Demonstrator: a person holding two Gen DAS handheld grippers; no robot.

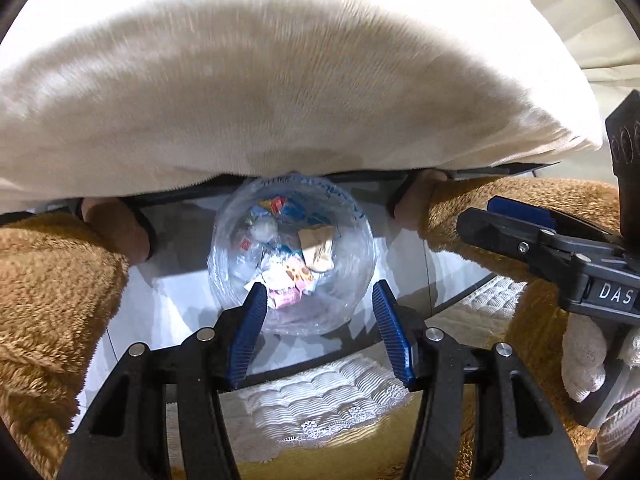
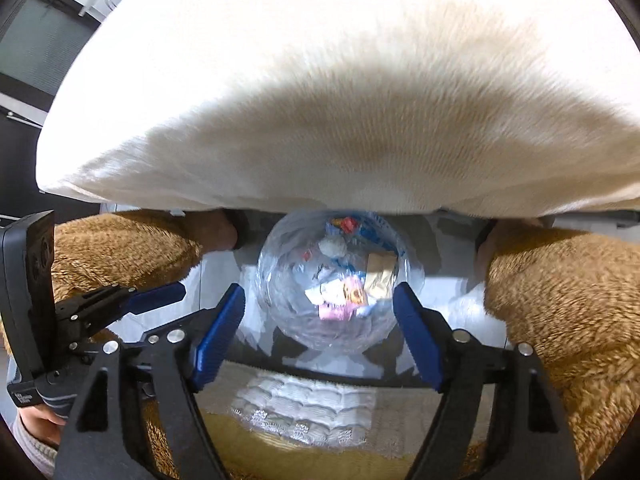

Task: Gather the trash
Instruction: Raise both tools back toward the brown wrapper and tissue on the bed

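Overhead, the left gripper (image 1: 318, 320) and right gripper (image 2: 320, 332) hang with jaws spread wide, gripping nothing, above a clear trash bag (image 1: 292, 256) of wrappers (image 1: 285, 294) on the pale floor (image 1: 176, 292), between 2 fuzzy brown legs (image 1: 52, 280) beneath a cream pillow (image 1: 280, 92).

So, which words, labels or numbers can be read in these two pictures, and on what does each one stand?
"DAS": white letters on a label of the black right gripper, cut off at the picture's edge.
Blue writing along the rim of the clear plastic trash bag: too blurred to read.
Printing on the coloured wrappers in the bag: too small to read.
Small label on the black left gripper: too small to read.
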